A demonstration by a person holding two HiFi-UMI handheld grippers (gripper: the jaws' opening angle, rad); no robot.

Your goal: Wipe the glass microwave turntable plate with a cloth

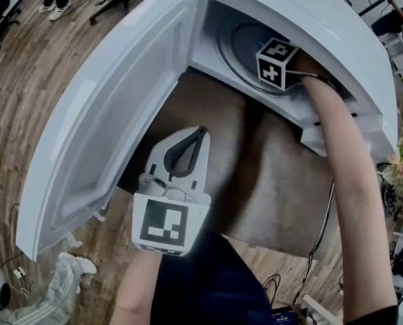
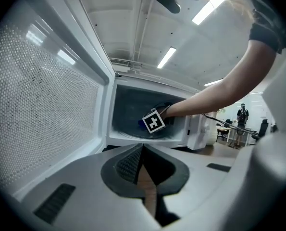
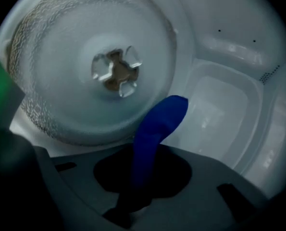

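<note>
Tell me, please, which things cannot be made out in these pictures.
Head view: the right gripper's jaws and the blue cloth are hidden behind its marker cube.
Right gripper view: whether the cloth touches the glass plate is unclear; a blurred green shape covers the plate's left edge.
Left gripper view: the plate is dim and small, partly behind the cube.

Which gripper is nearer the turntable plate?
Right. The right gripper is inside the microwave, close to the turntable plate, holding the blue cloth; the left gripper hangs outside beside the open door.
</note>
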